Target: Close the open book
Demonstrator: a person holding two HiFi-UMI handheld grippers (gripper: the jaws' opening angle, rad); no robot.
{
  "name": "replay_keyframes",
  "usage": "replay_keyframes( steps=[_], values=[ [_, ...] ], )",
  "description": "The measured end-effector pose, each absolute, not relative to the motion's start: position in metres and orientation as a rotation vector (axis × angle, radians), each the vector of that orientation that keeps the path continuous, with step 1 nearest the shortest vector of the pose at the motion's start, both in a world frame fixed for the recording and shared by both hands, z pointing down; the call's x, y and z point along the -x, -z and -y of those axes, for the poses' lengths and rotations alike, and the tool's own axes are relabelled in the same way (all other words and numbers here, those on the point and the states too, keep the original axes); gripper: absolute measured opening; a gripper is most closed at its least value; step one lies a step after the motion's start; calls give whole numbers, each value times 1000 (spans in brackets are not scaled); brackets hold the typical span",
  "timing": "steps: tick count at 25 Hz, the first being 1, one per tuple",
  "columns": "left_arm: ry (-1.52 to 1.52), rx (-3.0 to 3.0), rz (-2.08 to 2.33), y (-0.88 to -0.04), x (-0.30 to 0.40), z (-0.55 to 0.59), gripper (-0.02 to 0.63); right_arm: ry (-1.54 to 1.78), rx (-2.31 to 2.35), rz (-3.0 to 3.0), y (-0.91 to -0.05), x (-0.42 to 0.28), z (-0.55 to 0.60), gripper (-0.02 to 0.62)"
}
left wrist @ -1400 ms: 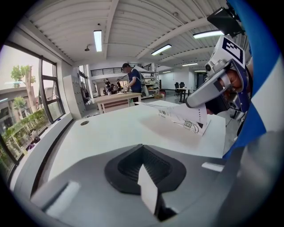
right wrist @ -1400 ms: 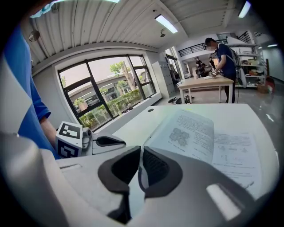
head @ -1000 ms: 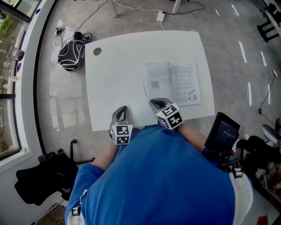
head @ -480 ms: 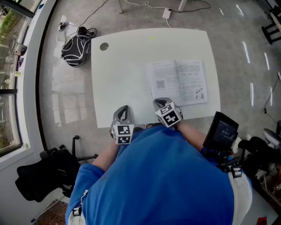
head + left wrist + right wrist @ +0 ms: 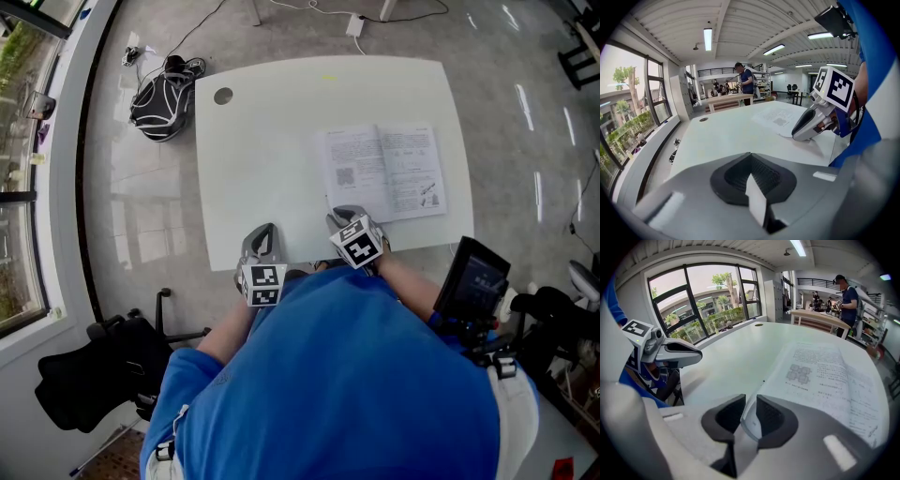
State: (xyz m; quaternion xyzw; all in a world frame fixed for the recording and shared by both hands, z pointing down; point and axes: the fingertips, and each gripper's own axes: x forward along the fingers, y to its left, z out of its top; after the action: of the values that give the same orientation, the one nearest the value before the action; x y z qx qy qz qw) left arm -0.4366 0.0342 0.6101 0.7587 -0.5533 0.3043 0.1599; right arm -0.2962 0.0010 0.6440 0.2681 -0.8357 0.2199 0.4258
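Observation:
The open book [image 5: 384, 173] lies flat on the right half of the white table [image 5: 262, 159], printed pages up. My right gripper [image 5: 339, 217] sits at the book's near-left corner, angled down. In the right gripper view its jaws [image 5: 748, 404] are opening; the curled page corner of the book [image 5: 825, 376] stands in the gap between them, and the pads do not press on it. My left gripper [image 5: 261, 236] rests at the table's near edge, left of the book, shut and empty [image 5: 752, 174]. Each gripper shows in the other's view.
A round cable hole [image 5: 223, 96] marks the table's far-left corner. On the floor, a black backpack [image 5: 161, 98] lies to the left and a power strip [image 5: 354, 25] beyond the table. A black chair [image 5: 94, 380] and a dark screen device [image 5: 473, 279] flank me.
My right gripper has sunk a little onto the book's near-left corner and its jaws have parted. The left gripper has stayed put.

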Motion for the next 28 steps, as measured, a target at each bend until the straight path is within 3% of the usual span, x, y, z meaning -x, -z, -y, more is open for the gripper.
replay_keyframes(
  steps=[11,28],
  values=[
    [-874,-2171,1578,-612,441,-33,6,-615,-618,2116,-655,306,-7,154],
    [-877,-2206,1549,-617,423,-27,6,-666,-628,2151,-650,303,-16,156]
  ],
)
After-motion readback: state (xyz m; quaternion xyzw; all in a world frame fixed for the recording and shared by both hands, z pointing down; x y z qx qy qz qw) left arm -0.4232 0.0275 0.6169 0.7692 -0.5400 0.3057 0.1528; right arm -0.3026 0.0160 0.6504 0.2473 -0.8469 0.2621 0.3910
